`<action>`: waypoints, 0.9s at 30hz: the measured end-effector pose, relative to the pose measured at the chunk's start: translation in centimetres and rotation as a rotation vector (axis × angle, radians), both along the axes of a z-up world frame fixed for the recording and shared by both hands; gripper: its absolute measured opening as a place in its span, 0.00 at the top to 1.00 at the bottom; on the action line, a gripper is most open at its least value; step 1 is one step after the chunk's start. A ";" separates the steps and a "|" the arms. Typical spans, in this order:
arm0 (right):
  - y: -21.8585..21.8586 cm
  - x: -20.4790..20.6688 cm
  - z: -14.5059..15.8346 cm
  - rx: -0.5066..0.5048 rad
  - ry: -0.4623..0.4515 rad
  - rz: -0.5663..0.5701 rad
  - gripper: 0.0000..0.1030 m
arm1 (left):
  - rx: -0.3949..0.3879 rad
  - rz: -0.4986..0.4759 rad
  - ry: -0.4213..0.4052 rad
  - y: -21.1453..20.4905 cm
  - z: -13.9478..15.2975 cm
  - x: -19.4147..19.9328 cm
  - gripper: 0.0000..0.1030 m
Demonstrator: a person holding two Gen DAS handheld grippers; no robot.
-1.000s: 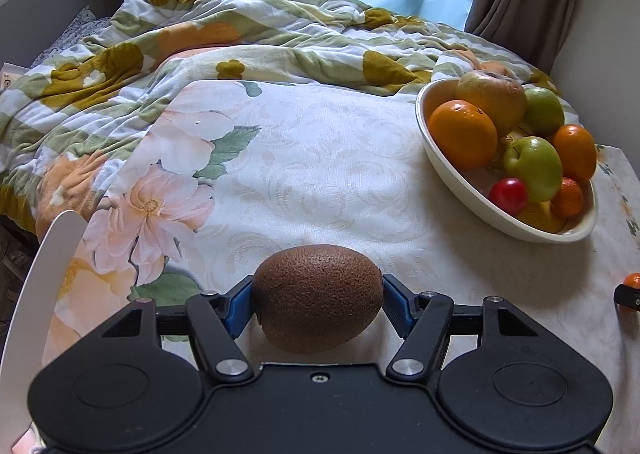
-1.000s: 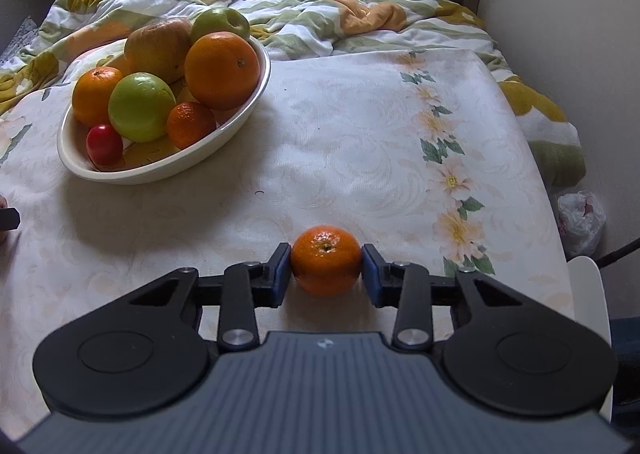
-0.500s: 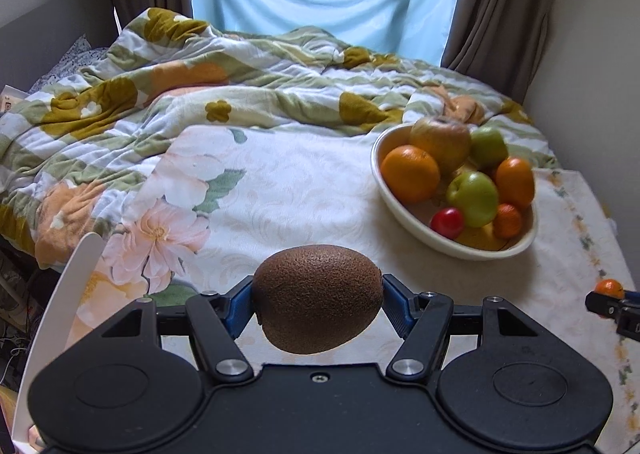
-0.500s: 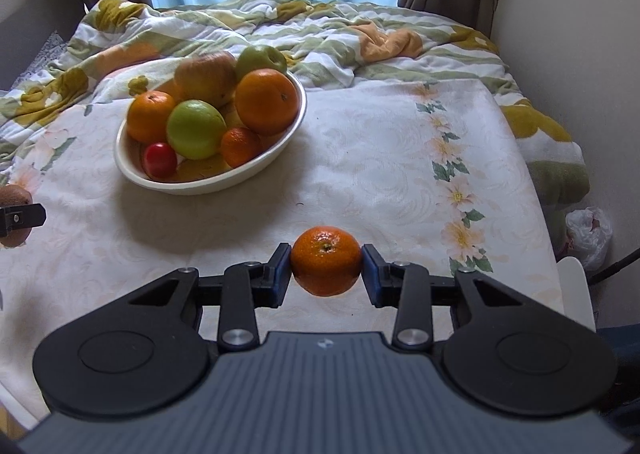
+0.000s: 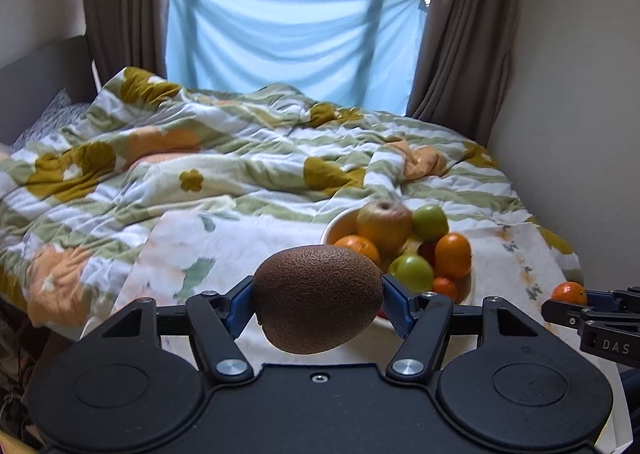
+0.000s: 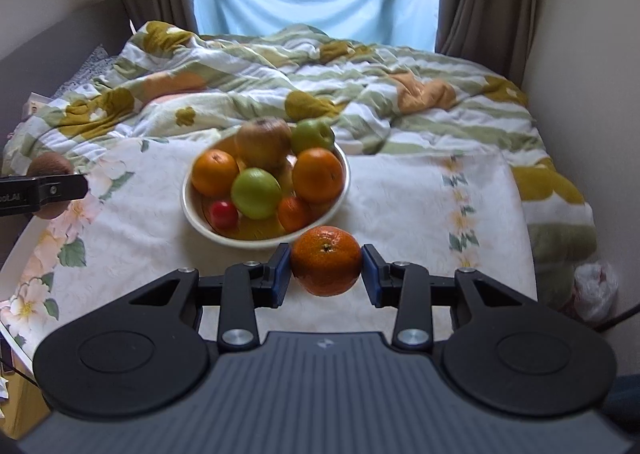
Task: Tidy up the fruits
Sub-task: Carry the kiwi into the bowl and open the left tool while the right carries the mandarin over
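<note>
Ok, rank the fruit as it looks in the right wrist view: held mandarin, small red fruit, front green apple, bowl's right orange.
1. Textured orange mandarin, though nearness inflates it.
2. Smooth orange and round green apple: too alike to rank.
3. Small red fruit.

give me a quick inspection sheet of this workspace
surface: floral tablecloth over a table beside the bed
job's things: bowl piled with oranges and apples; kiwi; mandarin
clutter: white plastic bag low at right
grippers: left claw shut on kiwi; right claw shut on mandarin, both lifted clear of the cloth
cables: dark cable at right edge
surroundings: rumpled quilt, curtains, blue window cloth
</note>
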State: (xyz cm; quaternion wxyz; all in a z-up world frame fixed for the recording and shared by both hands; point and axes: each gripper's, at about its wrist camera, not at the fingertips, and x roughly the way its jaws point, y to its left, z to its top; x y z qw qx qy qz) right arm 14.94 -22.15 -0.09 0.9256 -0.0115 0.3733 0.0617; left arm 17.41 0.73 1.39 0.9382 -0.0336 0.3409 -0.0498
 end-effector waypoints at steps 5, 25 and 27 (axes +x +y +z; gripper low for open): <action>0.9 1.2 1.4 0.006 -0.032 0.006 0.49 | -0.014 -0.064 -0.010 -1.0 0.7 2.5 0.32; 0.7 9.4 0.0 0.025 0.005 -0.139 0.49 | 0.043 -0.319 0.061 -5.5 -5.7 14.0 0.32; 0.5 9.9 -0.4 0.025 0.019 -0.156 0.49 | 0.048 -0.333 0.070 -5.9 -6.5 14.6 0.32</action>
